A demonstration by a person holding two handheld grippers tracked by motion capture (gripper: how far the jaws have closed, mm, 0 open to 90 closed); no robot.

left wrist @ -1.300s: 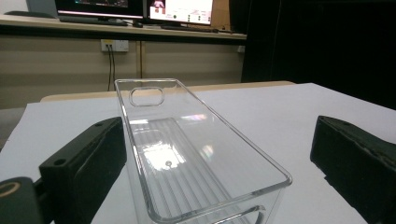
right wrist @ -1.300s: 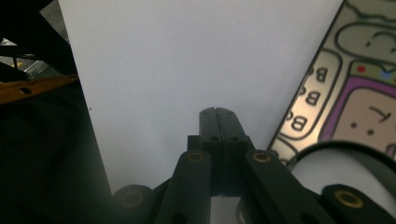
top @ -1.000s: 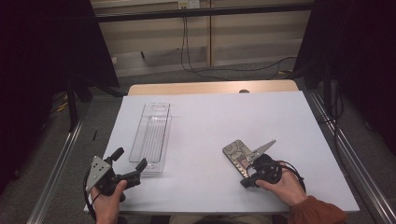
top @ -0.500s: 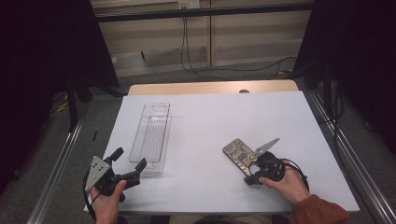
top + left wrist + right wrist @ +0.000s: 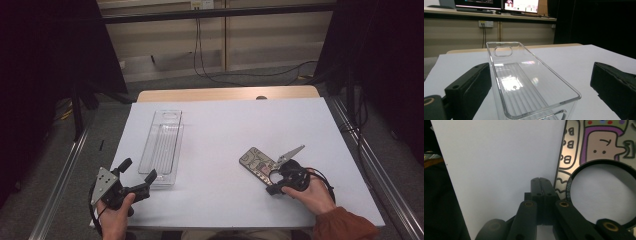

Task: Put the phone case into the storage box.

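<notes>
Lying empty, clear plastic tray [image 5: 162, 145]

Left gripper [image 5: 138, 176] jaws wide apart; right gripper [image 5: 541, 185] jaws pressed together.

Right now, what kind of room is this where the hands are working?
Probably a lab or workshop for recording tasks. A table covered in white stands between dark curtains, cables hang down the wall behind it, and computer screens sit on a desk.
</notes>
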